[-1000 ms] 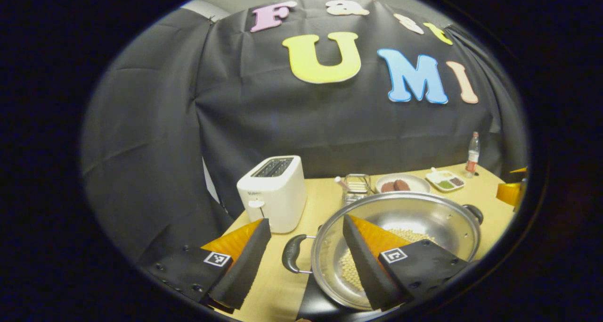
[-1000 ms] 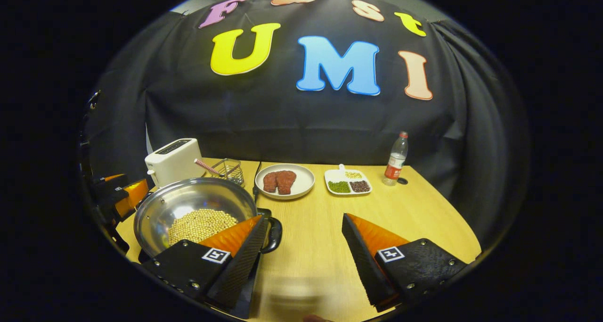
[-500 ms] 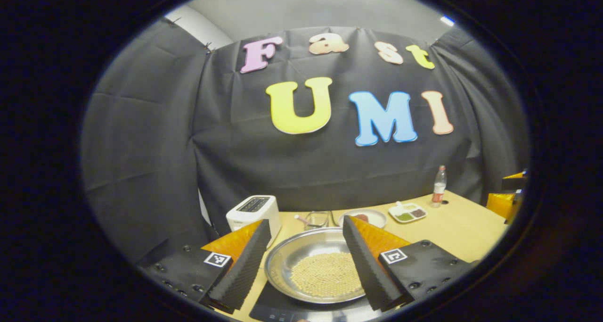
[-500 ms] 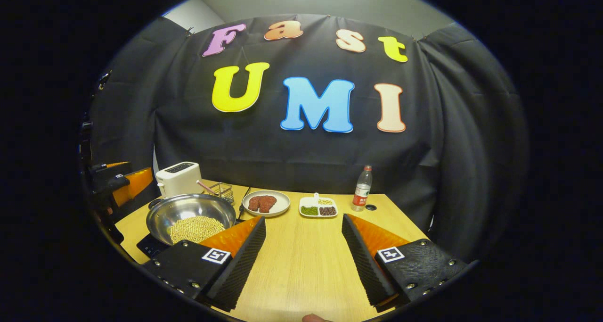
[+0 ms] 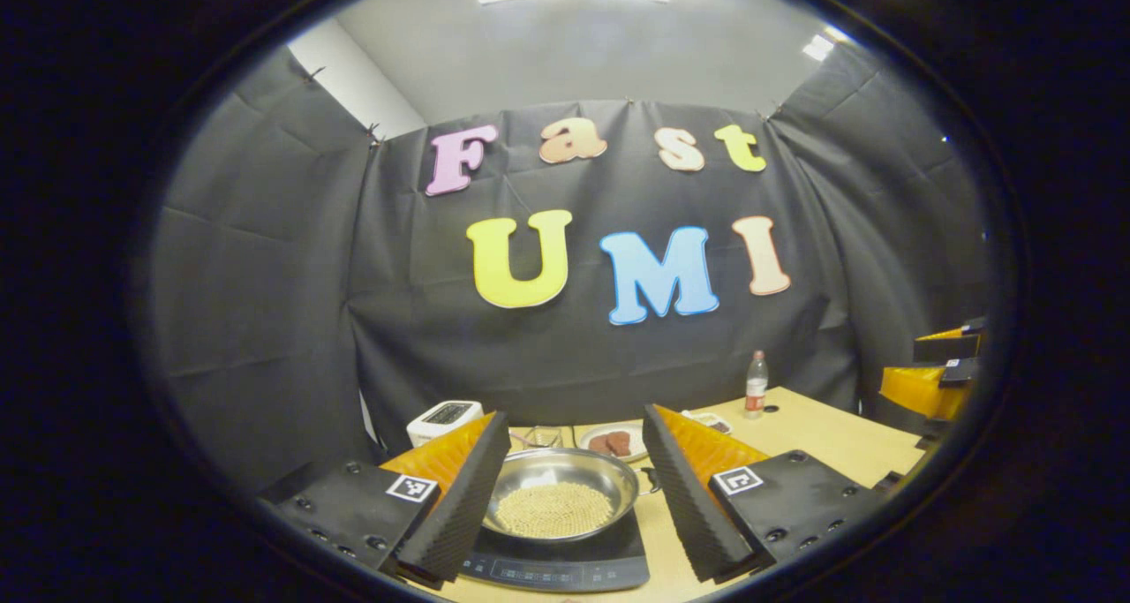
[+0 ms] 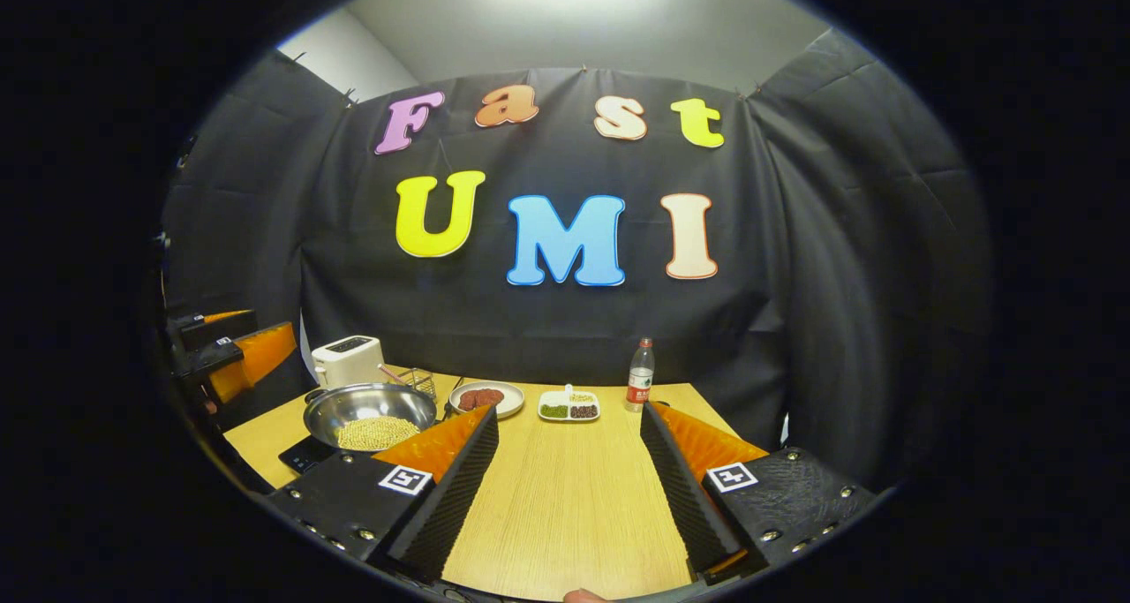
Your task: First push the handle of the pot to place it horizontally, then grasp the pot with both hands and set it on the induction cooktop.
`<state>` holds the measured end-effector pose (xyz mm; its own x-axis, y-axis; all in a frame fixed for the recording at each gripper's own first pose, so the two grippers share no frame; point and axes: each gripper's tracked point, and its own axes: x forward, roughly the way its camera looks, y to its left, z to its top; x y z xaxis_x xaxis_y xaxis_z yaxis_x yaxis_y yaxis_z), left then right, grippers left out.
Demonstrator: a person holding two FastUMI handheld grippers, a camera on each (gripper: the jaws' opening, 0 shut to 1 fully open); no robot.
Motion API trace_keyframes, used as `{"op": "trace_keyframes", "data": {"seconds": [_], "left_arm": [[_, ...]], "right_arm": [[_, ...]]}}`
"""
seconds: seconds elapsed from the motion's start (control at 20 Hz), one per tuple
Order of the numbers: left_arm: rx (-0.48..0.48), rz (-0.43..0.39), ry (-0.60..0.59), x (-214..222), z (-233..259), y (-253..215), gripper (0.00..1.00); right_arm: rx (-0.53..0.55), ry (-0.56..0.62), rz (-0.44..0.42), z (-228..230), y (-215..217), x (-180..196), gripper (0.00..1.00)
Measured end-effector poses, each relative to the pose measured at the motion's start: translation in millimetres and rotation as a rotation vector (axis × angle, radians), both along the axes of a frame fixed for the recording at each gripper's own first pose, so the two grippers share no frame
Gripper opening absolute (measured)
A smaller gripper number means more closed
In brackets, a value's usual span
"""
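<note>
A steel pot [image 5: 565, 488] holding pale beans rests on the black induction cooktop [image 5: 565, 566], and one dark side handle [image 5: 649, 478] shows at its right. My left gripper [image 5: 578, 497] is open, drawn well back from the pot, which I see framed between its fingers. From the right gripper view the pot [image 6: 369, 409] sits on the cooktop [image 6: 305, 455] at the table's left. My right gripper [image 6: 565, 479] is open over bare tabletop, with nothing between its fingers. The left gripper [image 6: 234, 356] appears at the far left, beyond the pot.
A white toaster [image 6: 349, 361] and a small wire basket [image 6: 422, 380] stand behind the pot. A plate of meat [image 6: 485, 398], a divided dish [image 6: 569, 405] and a bottle [image 6: 641, 375] line the back of the wooden table [image 6: 565, 497]. The right gripper [image 5: 936, 373] appears at the right edge.
Both grippers have pulled back and away from the pot, which now looks much smaller. The pot stays on the cooktop. Both remain open.
</note>
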<state>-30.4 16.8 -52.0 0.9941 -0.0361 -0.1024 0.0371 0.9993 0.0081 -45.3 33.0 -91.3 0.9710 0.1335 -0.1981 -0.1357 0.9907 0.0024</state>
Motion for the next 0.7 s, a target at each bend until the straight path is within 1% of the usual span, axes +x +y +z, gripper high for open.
{"op": "trace_keyframes", "data": {"seconds": [0.05,0.1,0.15,0.3,0.45,0.5,0.55,0.6,0.7], "left_arm": [[0.001,-0.003,-0.014,-7.7,8.8,-0.5,0.93],[0.001,-0.005,-0.022,-14.1,15.8,-1.4,0.98],[-0.001,-0.008,-0.029,-21.1,22.0,-2.5,0.92],[0.003,-0.01,-0.038,-43.8,32.7,5.6,0.98],[0.018,-0.003,-0.041,-58.1,38.2,21.0,0.92],[0.017,0.008,-0.049,-60.9,42.7,28.8,0.98],[0.005,0.013,-0.05,-62.7,43.6,34.3,0.98],[-0.009,0.016,-0.047,-64.0,43.7,37.2,1.0],[-0.029,0.023,-0.035,-64.0,40.4,44.1,1.0]], "right_arm": [[0.002,-0.011,-0.002,6.7,-2.4,-5.8,0.97],[0.003,-0.02,-0.002,12.7,-4.2,-10.8,0.97],[0.003,-0.026,-0.004,17.9,-4.7,-15.2,0.97],[0.018,-0.053,-0.016,35.5,-2.2,-25.2,0.97],[0.055,-0.073,-0.03,48.1,7.1,-33.0,0.97],[0.058,-0.088,-0.033,53.0,11.1,-33.5,0.97],[0.053,-0.093,-0.038,54.3,12.2,-35.8,0.97],[0.046,-0.097,-0.037,55.2,15.3,-38.5,0.97],[0.045,-0.126,-0.034,62.9,23.4,-44.5,0.97]]}}
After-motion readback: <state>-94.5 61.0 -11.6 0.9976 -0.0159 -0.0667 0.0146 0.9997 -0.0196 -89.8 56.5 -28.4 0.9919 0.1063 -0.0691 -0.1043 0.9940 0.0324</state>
